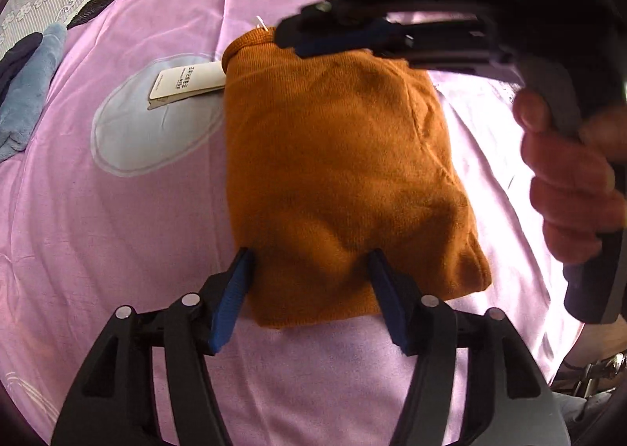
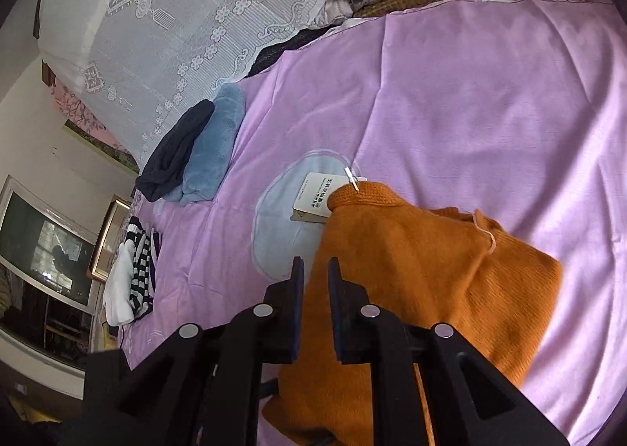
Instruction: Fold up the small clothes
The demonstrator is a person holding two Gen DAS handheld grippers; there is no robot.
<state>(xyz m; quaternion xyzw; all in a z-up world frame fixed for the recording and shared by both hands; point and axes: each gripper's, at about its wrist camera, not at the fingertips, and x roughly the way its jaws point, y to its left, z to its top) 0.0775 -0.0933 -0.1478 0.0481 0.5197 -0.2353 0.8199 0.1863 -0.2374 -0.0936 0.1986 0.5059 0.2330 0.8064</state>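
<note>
Orange knit, the sweater [image 1: 345,179] lies folded into a thick oblong on the pink bedsheet [image 1: 117,211], its long axis running away from the left tongs [image 1: 309,261] toward the collar end, where a paper tag [image 1: 188,83] sticks out onto a pale blue oval printed on the sheet. The left tongs stand apart, their blue pads on either side of the sweater's near corner, not pressing it; one pad sits at the left edge, the other over the cloth. The right tongs [image 2: 315,269] are nearly together, with a narrow gap between the pads and nothing visibly pinched; in their own view they hover over the sweater's left edge, pointing toward the tag. From the left wrist view they reach in over the far, collar end, held by a hand [image 1: 568,179] on the right. So each end of the bundle has one pair of tongs by it: the left at the near hem, the right at the collar. If another fold is due, I judge that it would go across the long axis, collar toward hem or the reverse, and either pair is well placed to begin it. Off to the far left lie a blue towel [image 2: 215,144] and a dark cloth [image 2: 176,148] touching side by side, with a striped garment [image 2: 137,273] nearer the bed's edge.
</note>
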